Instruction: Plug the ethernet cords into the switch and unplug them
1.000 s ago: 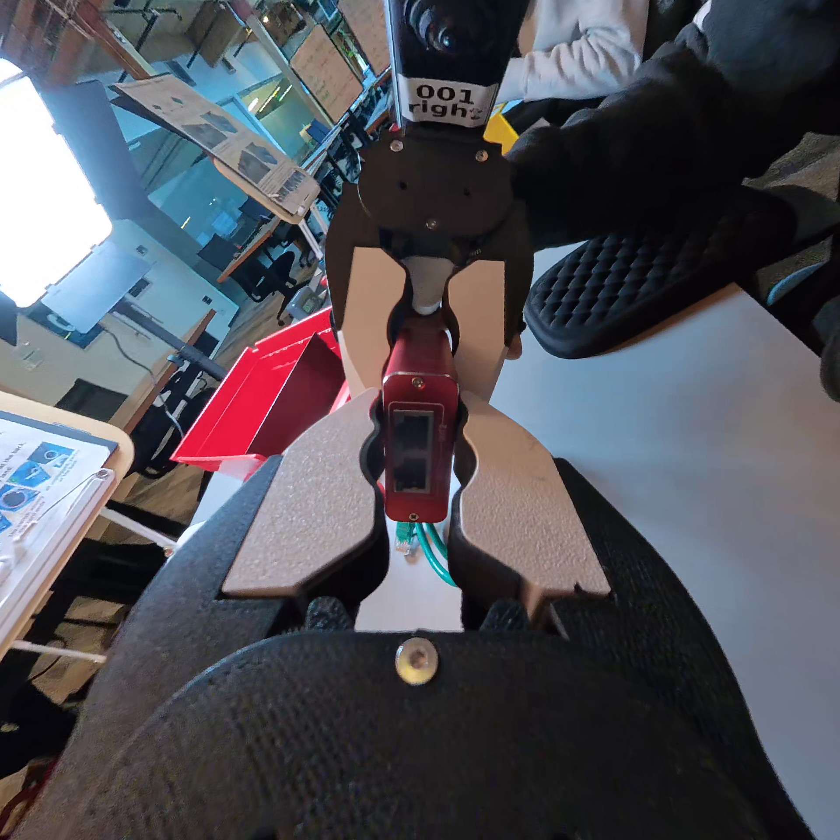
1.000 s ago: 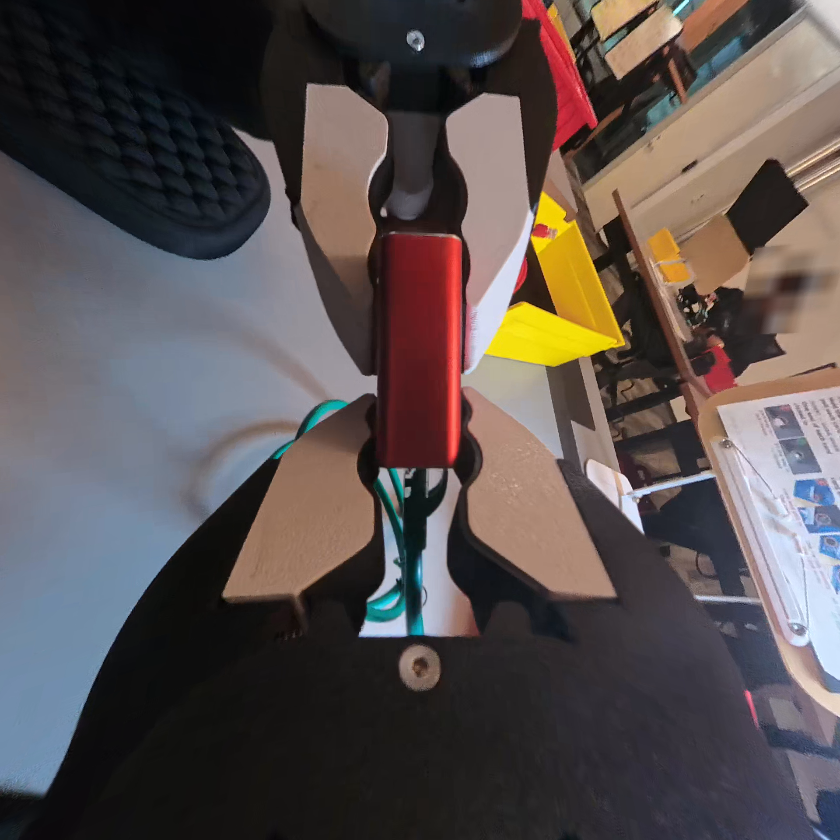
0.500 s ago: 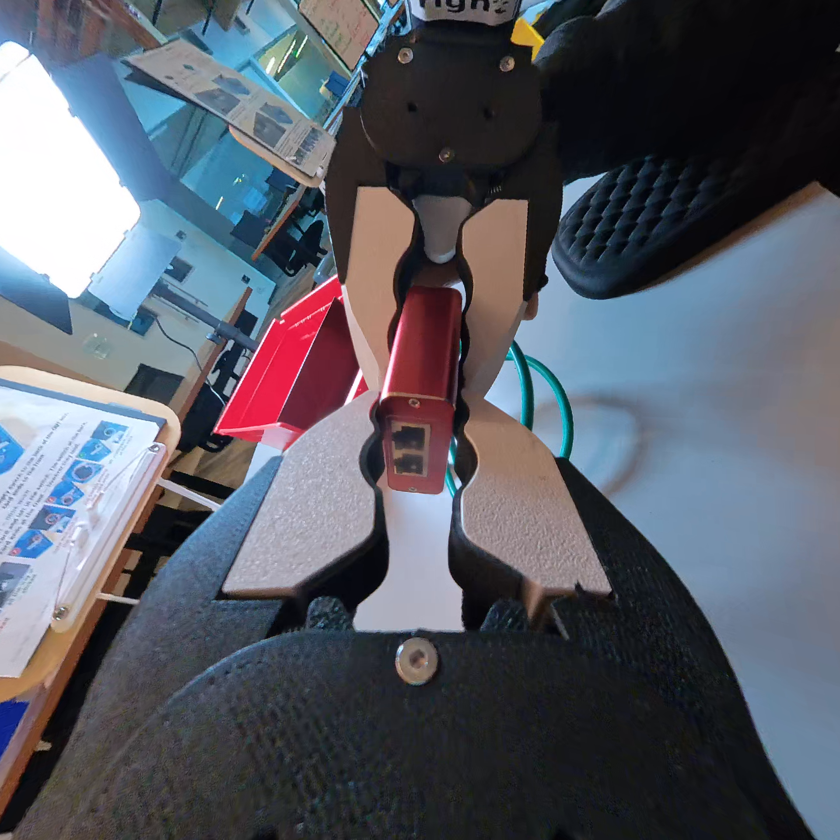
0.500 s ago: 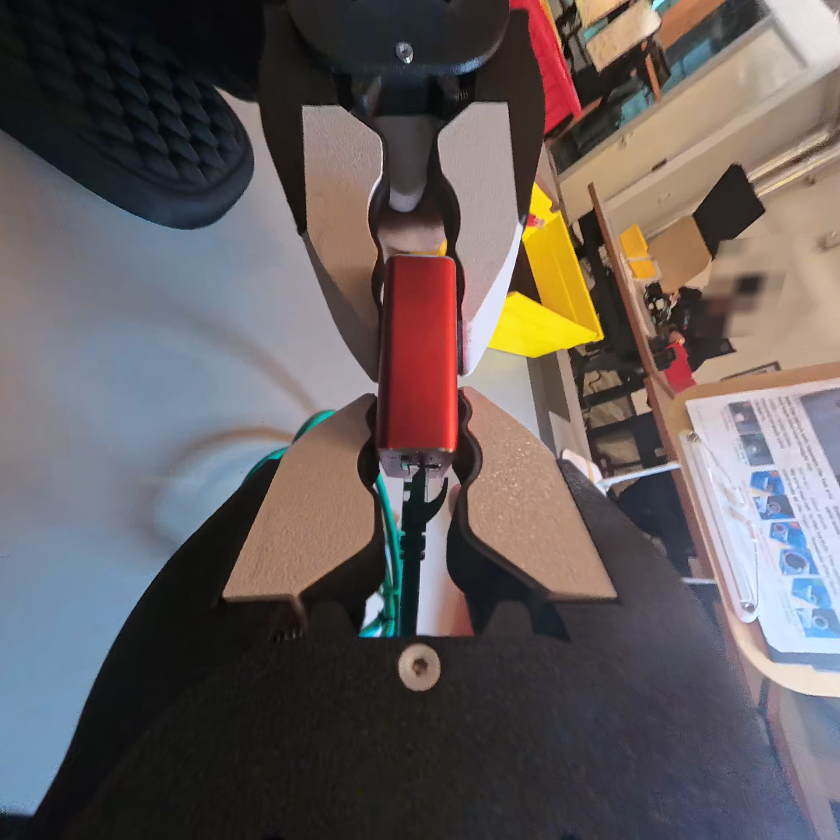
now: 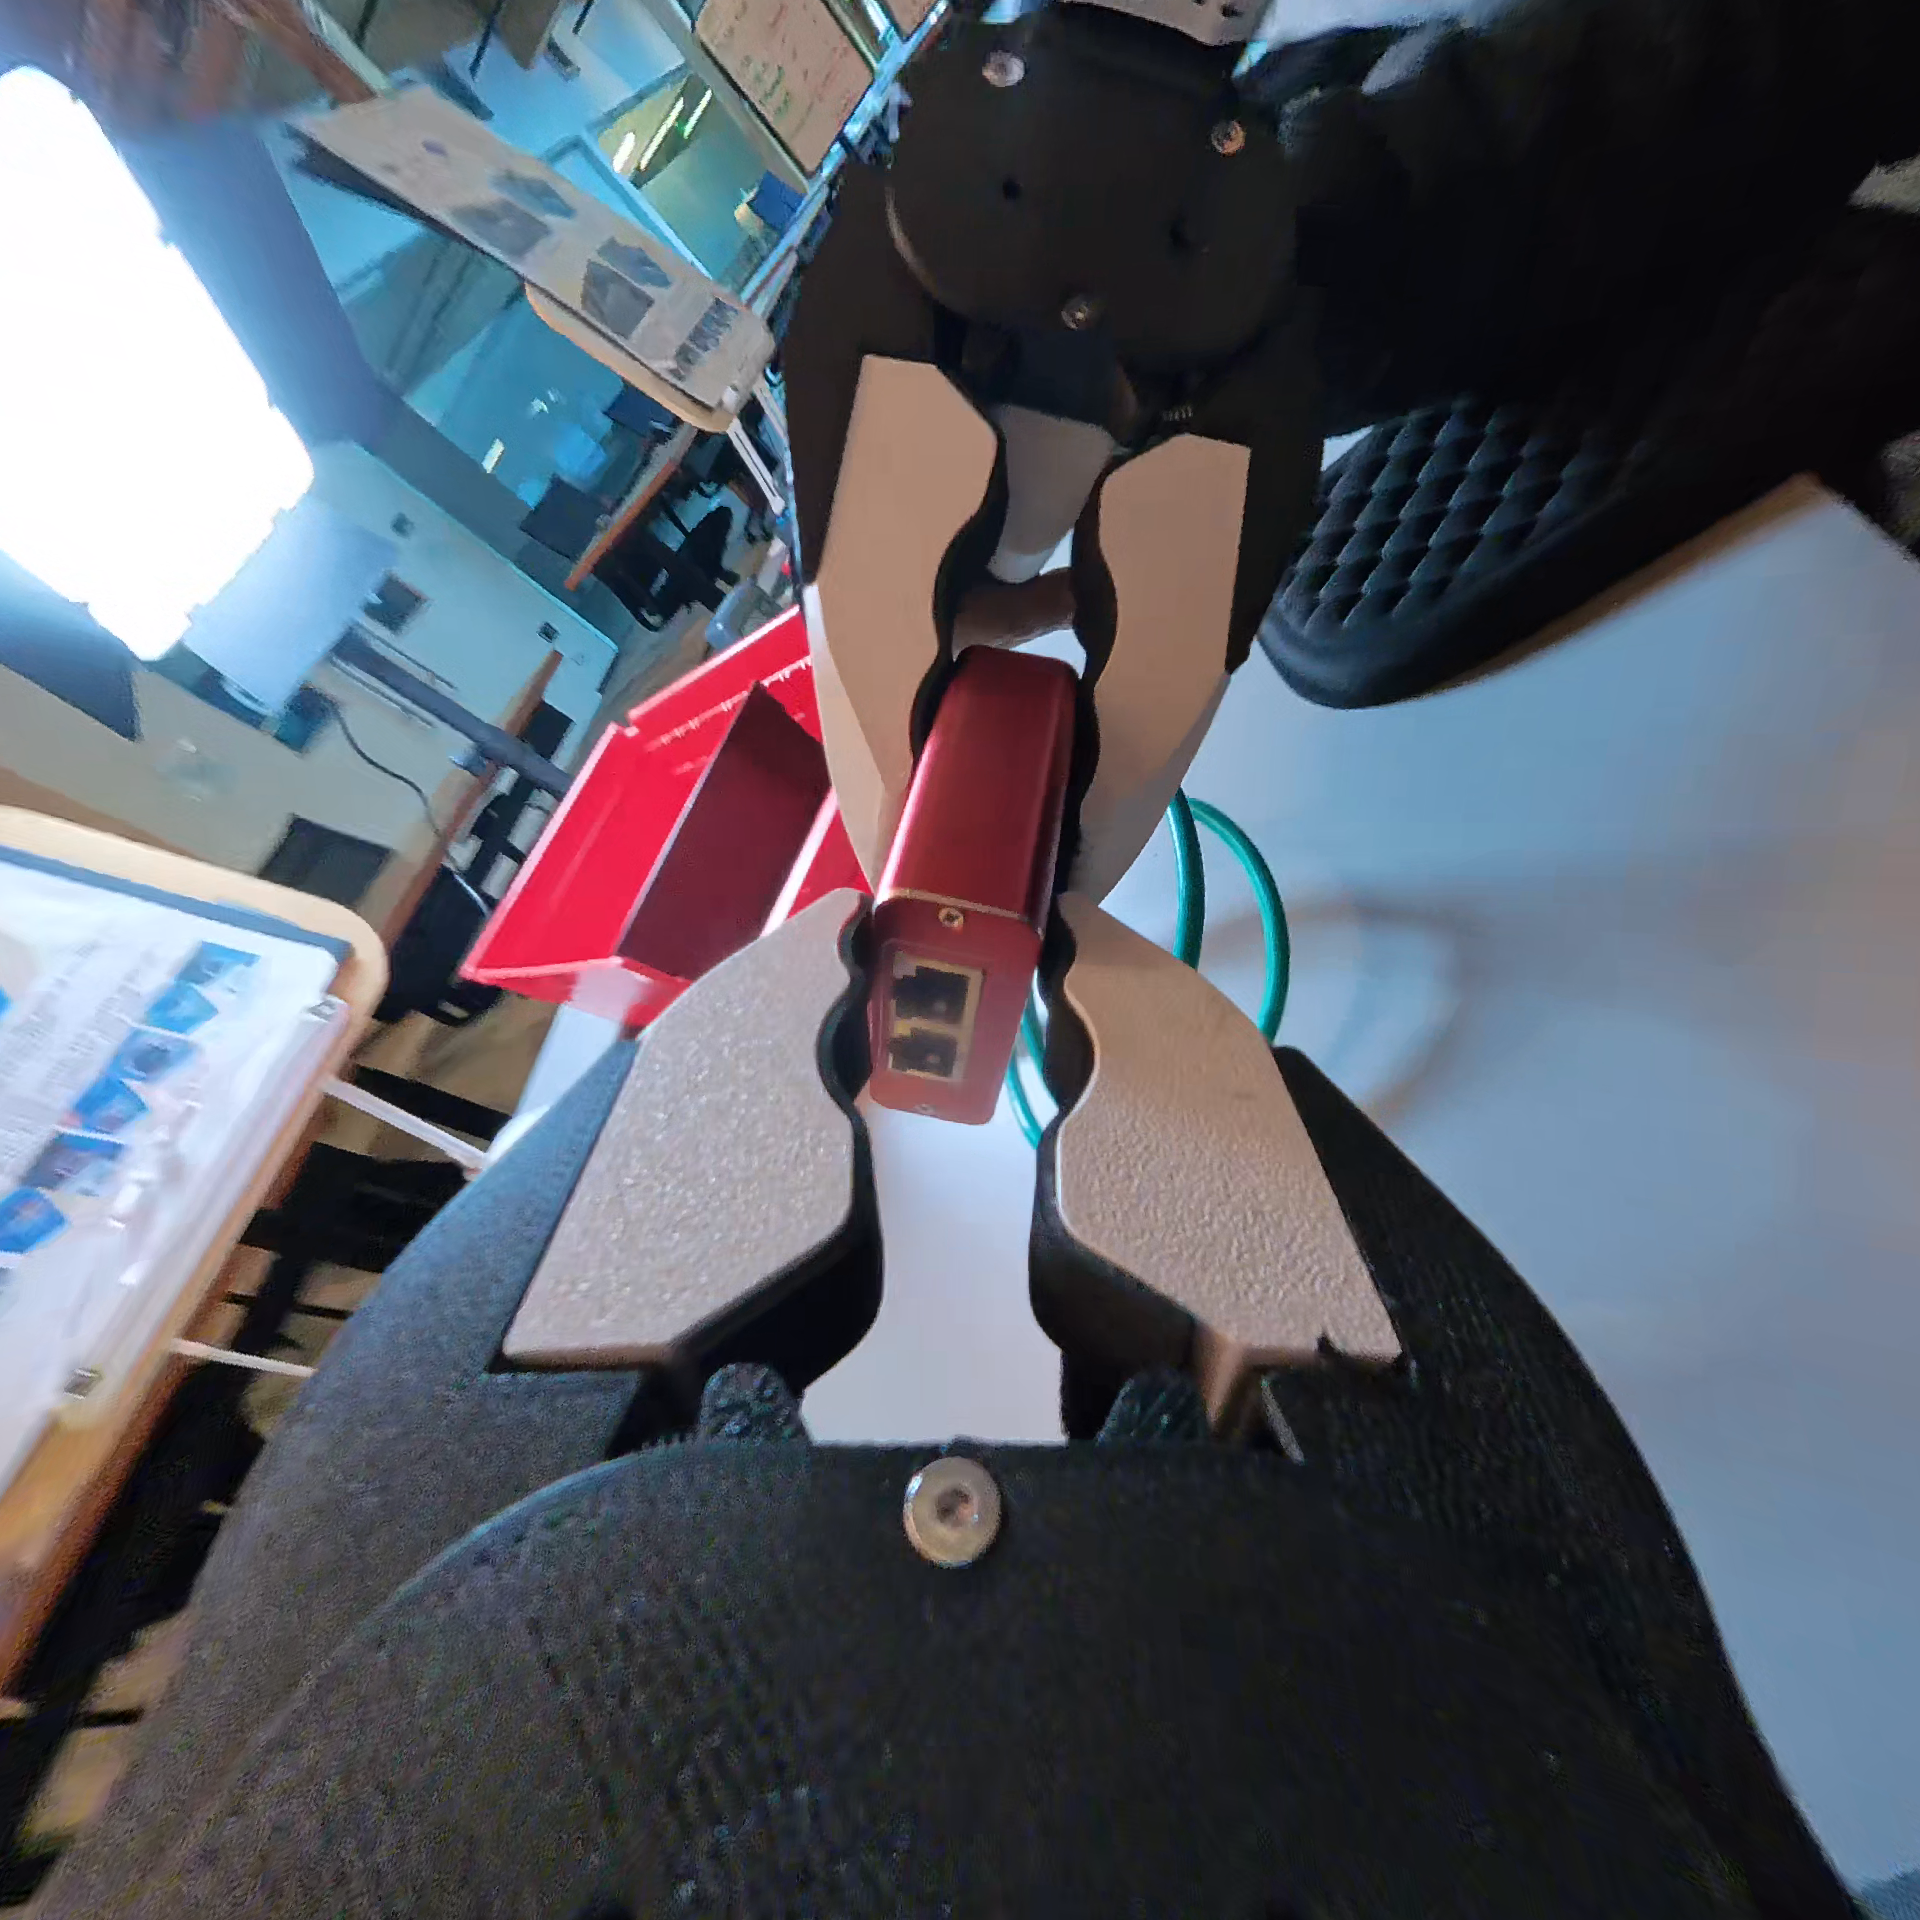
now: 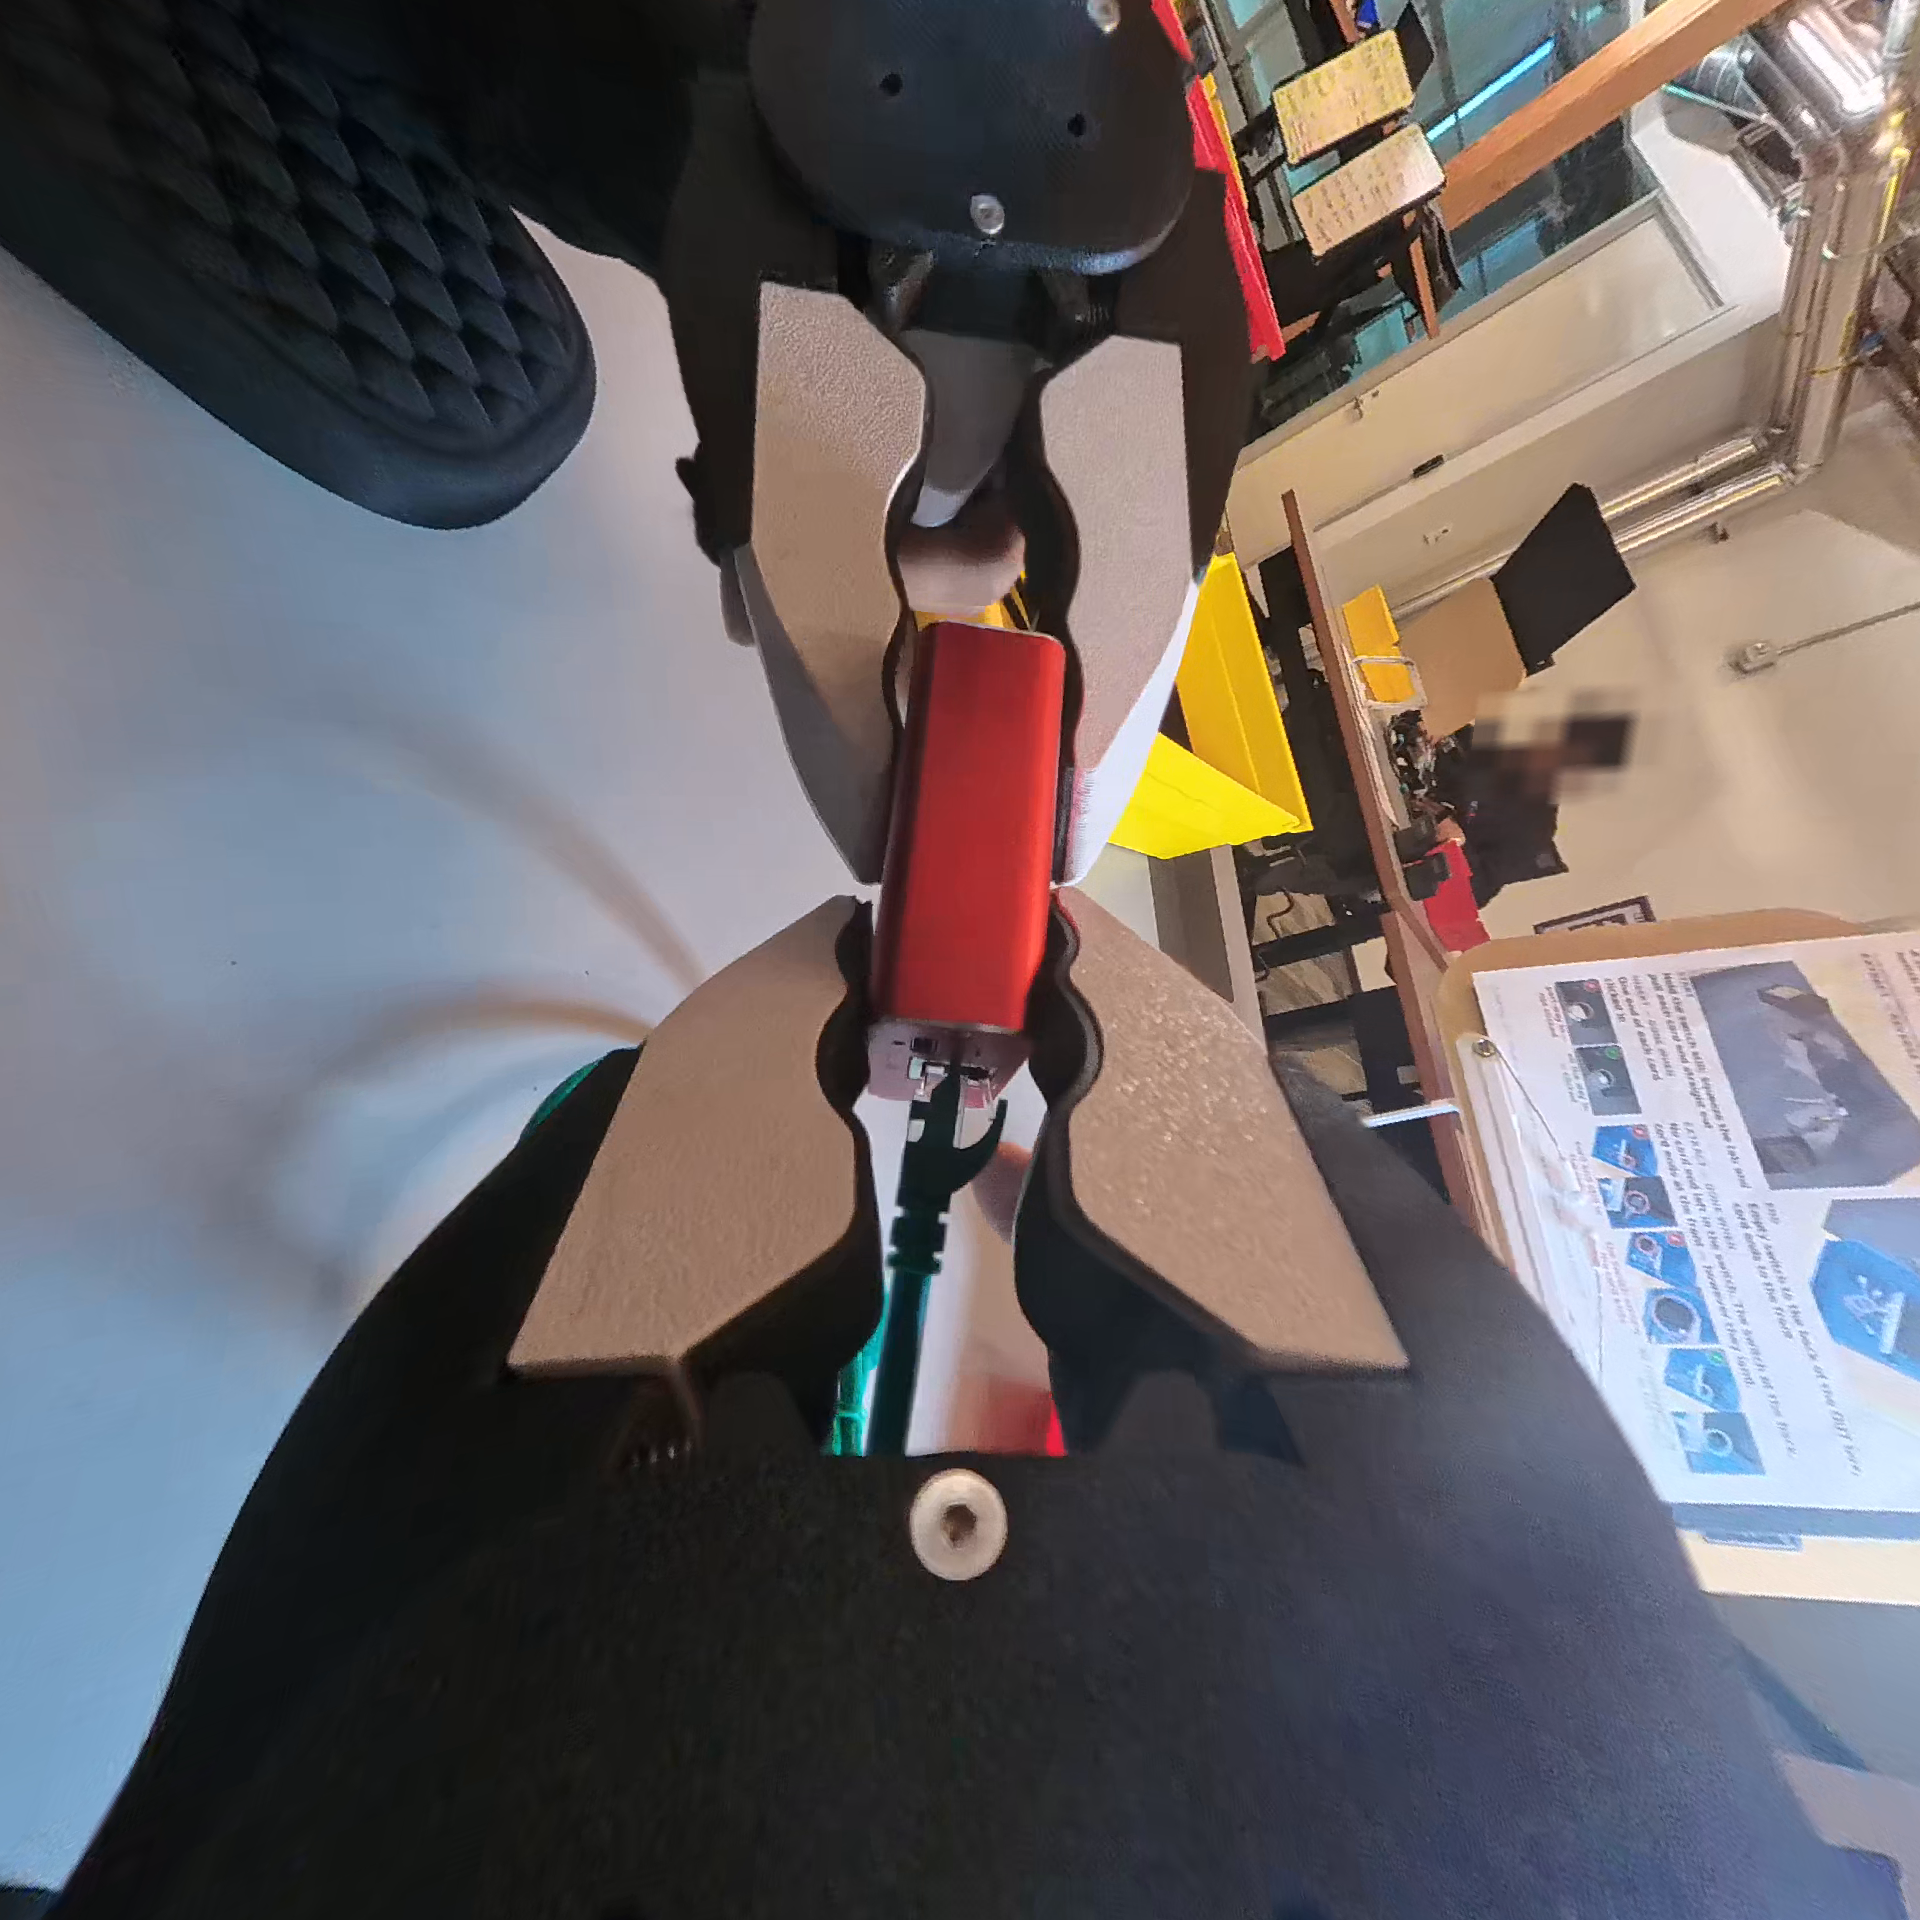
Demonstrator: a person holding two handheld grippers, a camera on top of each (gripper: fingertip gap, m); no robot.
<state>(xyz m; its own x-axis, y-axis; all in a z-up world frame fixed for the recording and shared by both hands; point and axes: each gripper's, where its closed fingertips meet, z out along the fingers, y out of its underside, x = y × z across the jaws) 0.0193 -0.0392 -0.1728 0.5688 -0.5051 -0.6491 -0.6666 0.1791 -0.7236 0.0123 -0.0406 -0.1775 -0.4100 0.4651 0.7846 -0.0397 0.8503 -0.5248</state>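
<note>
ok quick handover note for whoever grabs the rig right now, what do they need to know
Left gripper: shut on the red switch, at the end with two ports.
Right gripper: shut on the switch's opposite end.
Switch: held between both grippers above the white table.
Done: one green cord is plugged into the end facing the right wrist camera.
Left: the two ports facing the left wrist camera are empty. Plug the remaining cord ends in, then unplug them all. I cannot tell whether any earlier cycles were done.
</note>
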